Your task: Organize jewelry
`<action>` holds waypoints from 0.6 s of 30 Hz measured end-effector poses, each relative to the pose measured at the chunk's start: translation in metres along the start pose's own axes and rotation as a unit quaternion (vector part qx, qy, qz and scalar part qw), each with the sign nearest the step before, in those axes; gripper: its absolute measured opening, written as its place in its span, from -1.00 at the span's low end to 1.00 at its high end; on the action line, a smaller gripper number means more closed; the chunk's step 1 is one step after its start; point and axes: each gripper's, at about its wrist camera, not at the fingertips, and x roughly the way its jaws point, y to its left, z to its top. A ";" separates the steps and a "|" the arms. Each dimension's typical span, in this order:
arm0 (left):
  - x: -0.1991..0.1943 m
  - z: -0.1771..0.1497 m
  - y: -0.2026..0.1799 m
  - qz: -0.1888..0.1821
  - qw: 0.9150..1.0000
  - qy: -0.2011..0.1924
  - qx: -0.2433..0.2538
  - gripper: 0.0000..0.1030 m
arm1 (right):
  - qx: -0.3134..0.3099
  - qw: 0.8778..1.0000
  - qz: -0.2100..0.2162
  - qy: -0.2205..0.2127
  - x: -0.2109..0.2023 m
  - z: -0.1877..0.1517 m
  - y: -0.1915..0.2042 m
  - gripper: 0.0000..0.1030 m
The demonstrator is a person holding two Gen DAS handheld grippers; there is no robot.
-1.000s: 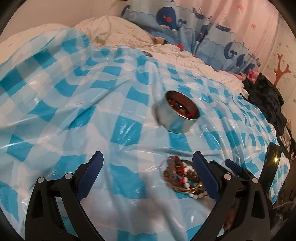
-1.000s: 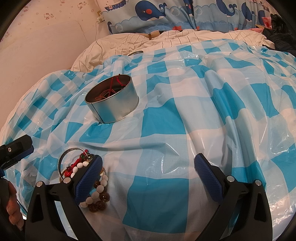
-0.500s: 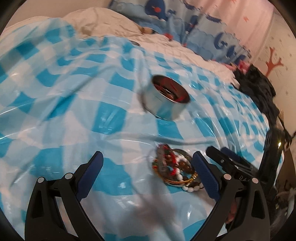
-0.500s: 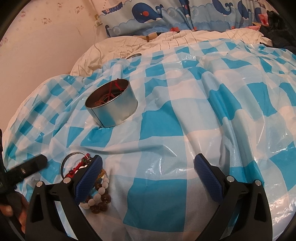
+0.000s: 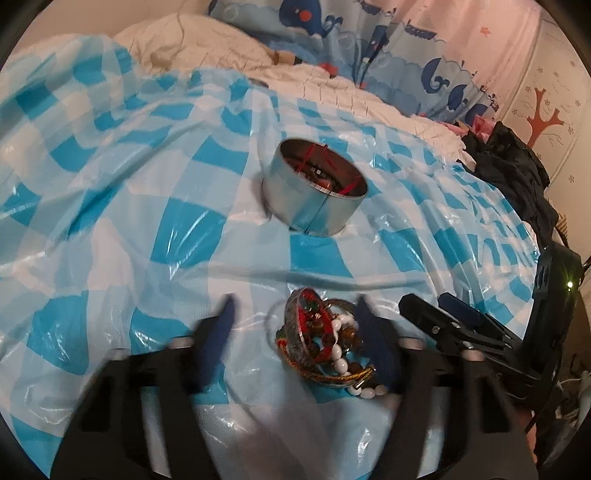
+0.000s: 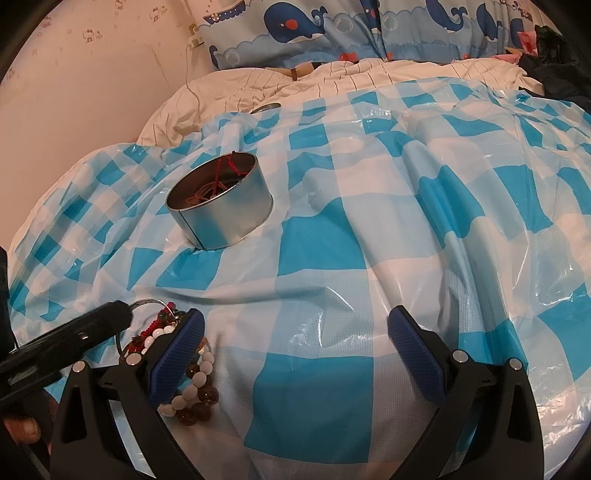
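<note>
A pile of jewelry (image 5: 325, 341) lies on the blue-and-white checked plastic sheet: bangles, red cord, white and brown beads. It also shows in the right wrist view (image 6: 184, 354). My left gripper (image 5: 295, 328) is open, blurred by motion, its jaws on either side of the pile. A round metal tin (image 5: 314, 192) with red cord and jewelry inside stands beyond it, also in the right wrist view (image 6: 221, 205). My right gripper (image 6: 295, 354) is open and empty, its left finger beside the beads.
The sheet (image 6: 406, 221) covers a soft, wrinkled bed. A whale-print pillow (image 6: 351, 29) and white bedding lie at the back. Dark clothes (image 5: 517, 166) lie at the right edge. A wall (image 6: 74, 74) is on the left.
My left gripper has moved forward and down toward the jewelry pile, and its jaws have narrowed around it. My right gripper has barely moved.
</note>
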 end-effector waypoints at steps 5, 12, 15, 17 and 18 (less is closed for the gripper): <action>-0.001 -0.001 -0.001 -0.017 1.000 0.009 0.003 -0.85 | 0.000 1.000 0.001 0.000 0.000 0.000 0.000 0.86; -0.031 0.009 0.010 -0.096 0.994 -0.032 -0.047 -0.85 | 0.007 1.000 0.012 -0.010 -0.004 0.000 -0.002 0.86; -0.026 0.011 0.015 -0.055 0.998 -0.008 -0.035 -0.84 | 0.008 1.000 0.018 -0.015 -0.007 -0.001 -0.002 0.86; -0.024 0.009 0.022 -0.057 0.997 -0.009 -0.054 -0.84 | 0.007 1.000 0.017 -0.012 -0.006 0.000 -0.002 0.86; -0.026 0.010 0.025 -0.070 0.995 -0.014 -0.064 -0.84 | 0.008 1.000 0.019 -0.013 -0.007 0.001 -0.003 0.86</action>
